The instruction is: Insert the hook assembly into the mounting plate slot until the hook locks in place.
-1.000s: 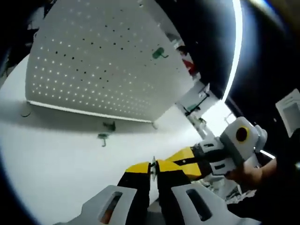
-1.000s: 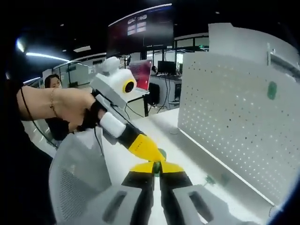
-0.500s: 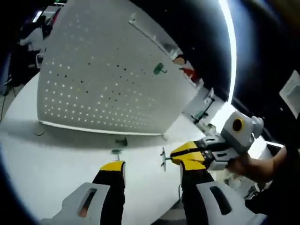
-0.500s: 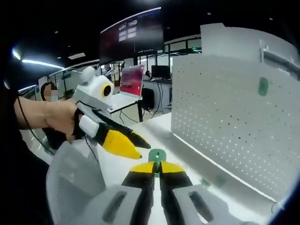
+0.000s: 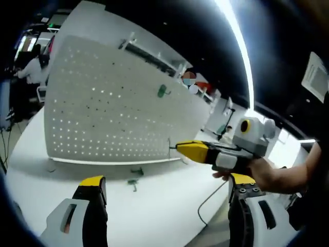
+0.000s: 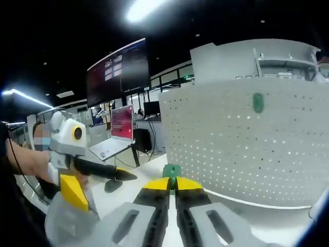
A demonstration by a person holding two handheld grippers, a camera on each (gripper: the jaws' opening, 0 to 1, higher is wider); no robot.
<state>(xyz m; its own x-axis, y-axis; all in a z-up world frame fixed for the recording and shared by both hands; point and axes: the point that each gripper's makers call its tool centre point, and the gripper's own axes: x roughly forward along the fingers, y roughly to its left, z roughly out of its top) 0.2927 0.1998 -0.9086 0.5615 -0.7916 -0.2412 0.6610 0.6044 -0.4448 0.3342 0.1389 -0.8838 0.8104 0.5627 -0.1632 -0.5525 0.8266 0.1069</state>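
- Hook assembly (image 6: 171, 170): small green part, probably light and rigid, pinched at the right gripper (image 6: 171, 180) tips, facing the pegboard (image 6: 247, 144).
- Hold it by its base.
- Left gripper (image 5: 164, 198): jaws spread, nothing between them.

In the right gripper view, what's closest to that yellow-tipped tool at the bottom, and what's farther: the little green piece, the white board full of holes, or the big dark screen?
1. The green hook, pinched in the right gripper at its tips.
2. The white pegboard, standing ahead and to the right.
3. The dark screen, up high at the left, far back in the room.
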